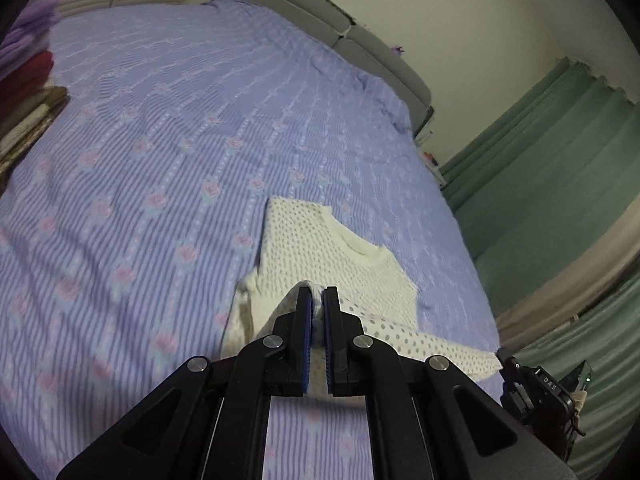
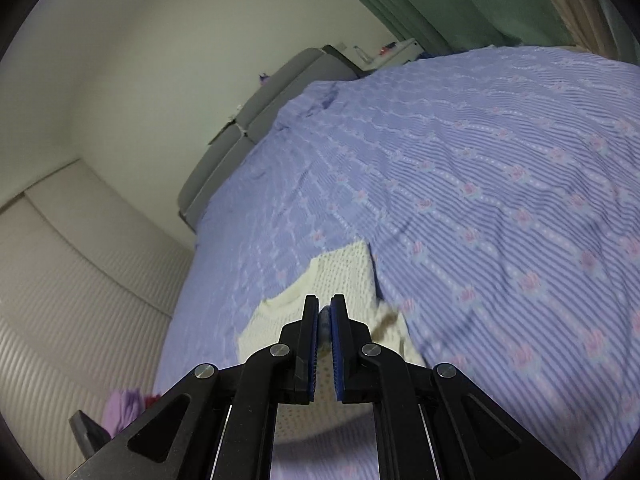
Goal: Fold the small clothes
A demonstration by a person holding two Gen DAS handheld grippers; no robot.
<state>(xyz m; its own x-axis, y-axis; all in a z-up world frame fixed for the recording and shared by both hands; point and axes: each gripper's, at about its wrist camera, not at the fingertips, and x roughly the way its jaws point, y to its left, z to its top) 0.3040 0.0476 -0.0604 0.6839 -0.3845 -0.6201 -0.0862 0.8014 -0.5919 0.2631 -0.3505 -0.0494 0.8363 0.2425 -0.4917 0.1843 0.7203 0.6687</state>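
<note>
Both tongs (image 1: pixel 319 294) (image 2: pixel 325 304) — on white top (image 1: pixel 320 248)

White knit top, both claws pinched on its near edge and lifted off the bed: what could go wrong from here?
1. The left claw and right claw each hold only a thin pinch of the white knit top; the loose openwork could slip out.
2. The collar end lies on the bedspread and may drag or bunch, skewing the fold.
3. Uneven carrying could twist the hem.

One white knit top (image 1: pixel 320 248), two hand-held grippers, one bed (image 1: pixel 160 120)
</note>
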